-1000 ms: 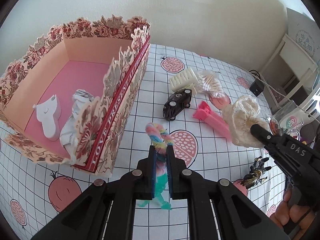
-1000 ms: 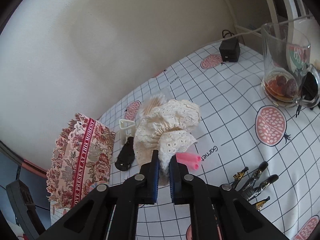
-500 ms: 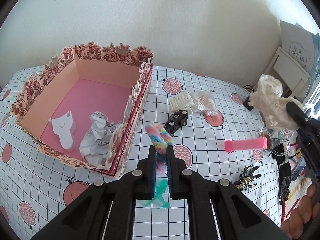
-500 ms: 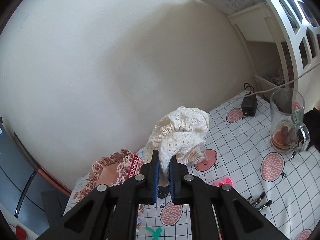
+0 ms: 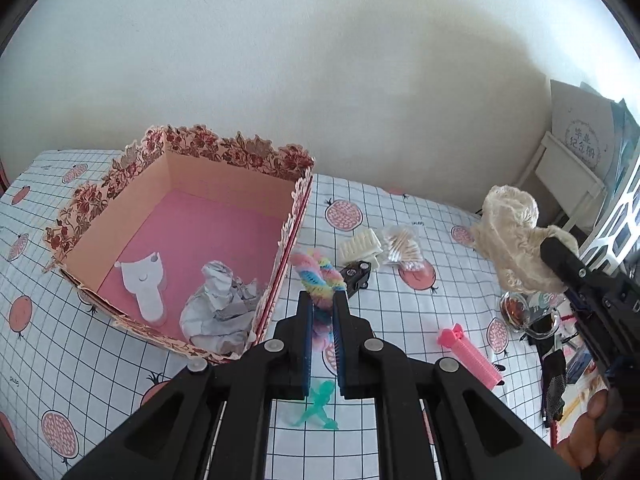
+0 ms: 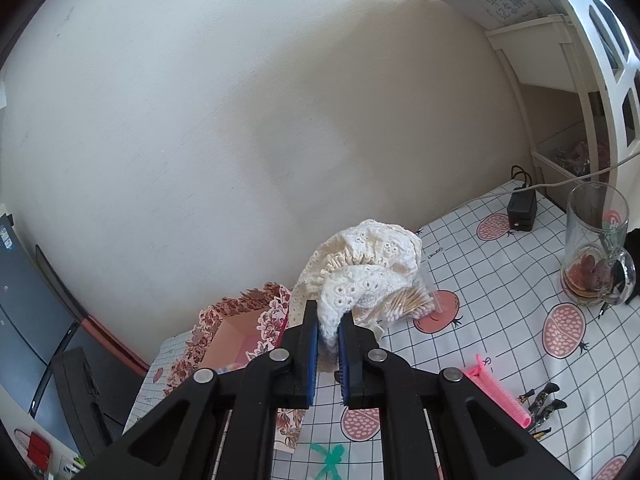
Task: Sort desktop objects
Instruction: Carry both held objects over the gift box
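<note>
My left gripper (image 5: 322,300) is shut on a pastel rainbow fuzzy twist (image 5: 316,274), held above the table just right of the floral box (image 5: 224,152). The box has a pink floor holding a white cat-shaped piece (image 5: 144,284) and crumpled grey paper (image 5: 220,308). My right gripper (image 6: 328,322) is shut on a cream lace scrunchie (image 6: 364,268), lifted high over the table; that scrunchie (image 5: 512,240) also shows at the right of the left wrist view. The floral box (image 6: 240,324) lies down-left of the right gripper.
On the gridded cloth lie a pink hair roller clip (image 5: 468,352), a green toy figure (image 5: 318,400), a black toy car (image 5: 356,274), a cream comb (image 5: 360,244), a bag of cotton swabs (image 5: 402,242) and black clips (image 6: 540,404). A glass mug (image 6: 596,248) and a black adapter (image 6: 522,210) stand at the right.
Both grippers have risen with their loads; the table and box look further away. The scrunchie left the table and hangs high at the right. The pink roller clip now lies uncovered.
</note>
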